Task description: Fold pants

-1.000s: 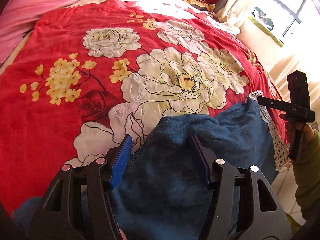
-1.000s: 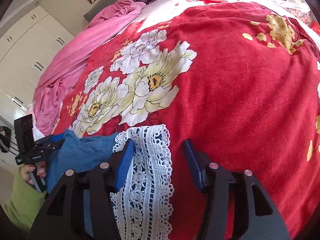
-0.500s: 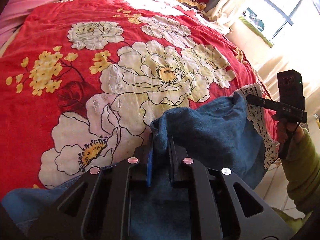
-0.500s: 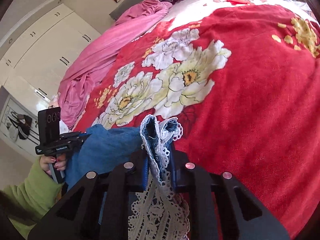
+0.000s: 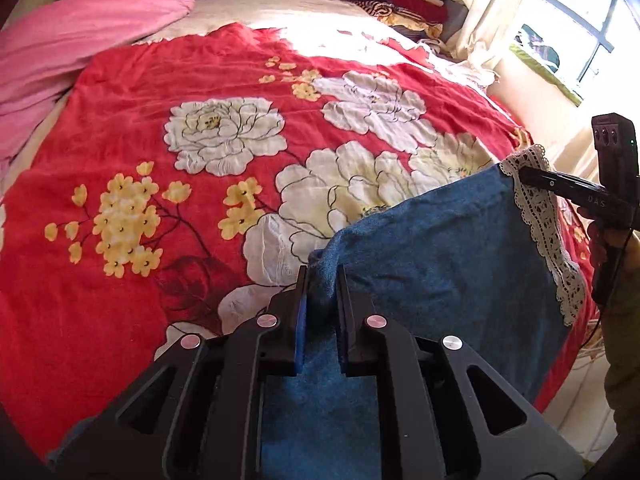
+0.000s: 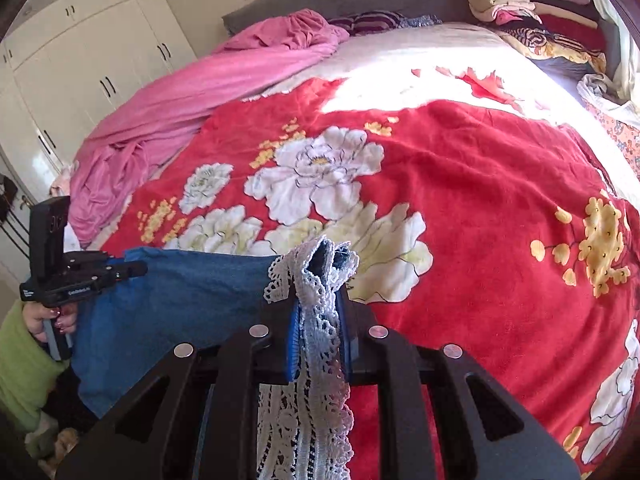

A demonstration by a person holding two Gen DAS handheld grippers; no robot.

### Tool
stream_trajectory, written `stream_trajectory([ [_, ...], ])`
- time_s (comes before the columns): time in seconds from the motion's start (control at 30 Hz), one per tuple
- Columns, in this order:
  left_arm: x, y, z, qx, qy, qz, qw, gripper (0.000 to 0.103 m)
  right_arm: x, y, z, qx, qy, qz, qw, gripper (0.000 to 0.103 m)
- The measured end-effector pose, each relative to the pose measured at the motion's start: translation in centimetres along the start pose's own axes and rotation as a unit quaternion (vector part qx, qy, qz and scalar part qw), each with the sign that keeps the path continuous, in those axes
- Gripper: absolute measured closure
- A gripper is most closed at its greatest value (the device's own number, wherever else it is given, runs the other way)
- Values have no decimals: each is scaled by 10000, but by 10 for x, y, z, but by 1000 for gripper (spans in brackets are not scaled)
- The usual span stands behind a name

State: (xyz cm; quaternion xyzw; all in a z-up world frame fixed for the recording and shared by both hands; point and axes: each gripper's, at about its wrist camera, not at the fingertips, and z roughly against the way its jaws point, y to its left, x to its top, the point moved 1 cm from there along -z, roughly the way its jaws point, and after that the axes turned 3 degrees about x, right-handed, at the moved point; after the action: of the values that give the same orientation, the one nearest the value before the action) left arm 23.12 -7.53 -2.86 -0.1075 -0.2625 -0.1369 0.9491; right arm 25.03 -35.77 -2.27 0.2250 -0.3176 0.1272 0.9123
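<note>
The blue pants (image 5: pixel 440 256) with a white lace hem (image 5: pixel 540 220) hang stretched between both grippers above the red floral blanket (image 5: pixel 160 280). My left gripper (image 5: pixel 322 276) is shut on one blue fabric edge. My right gripper (image 6: pixel 320 280) is shut on the lace hem (image 6: pixel 316 320) at the other end. The right gripper also shows in the left wrist view (image 5: pixel 532 174). The left gripper shows in the right wrist view (image 6: pixel 136 270), with the blue cloth (image 6: pixel 180 300) spanning between them.
A pink sheet (image 6: pixel 200 92) lies bunched along the bed's far left. Stacks of folded clothes (image 6: pixel 520 4) sit at the head of the bed. White wardrobe doors (image 6: pixel 80 60) stand to the left. A window (image 5: pixel 580 40) is at the right.
Both grippers closed on the pants a second ago, then lifted them. The cloth now hangs taut between them, higher above the blanket.
</note>
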Motion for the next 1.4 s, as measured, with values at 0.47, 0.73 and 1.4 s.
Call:
stream_trajectory([
  [0.47, -21, 11, -6, 154, 92, 218, 9996, 83, -18, -4, -2, -733, -77, 24, 9973, 48],
  [0.73, -39, 10, 35, 208, -187, 405, 9988, 67, -47, 7, 51, -382, -475, -456, 9971, 39],
  [1.4, -154, 59, 162, 751, -965, 1733, 9772, 60, -136, 20, 90, 79, -268, -1064, 9939, 36],
])
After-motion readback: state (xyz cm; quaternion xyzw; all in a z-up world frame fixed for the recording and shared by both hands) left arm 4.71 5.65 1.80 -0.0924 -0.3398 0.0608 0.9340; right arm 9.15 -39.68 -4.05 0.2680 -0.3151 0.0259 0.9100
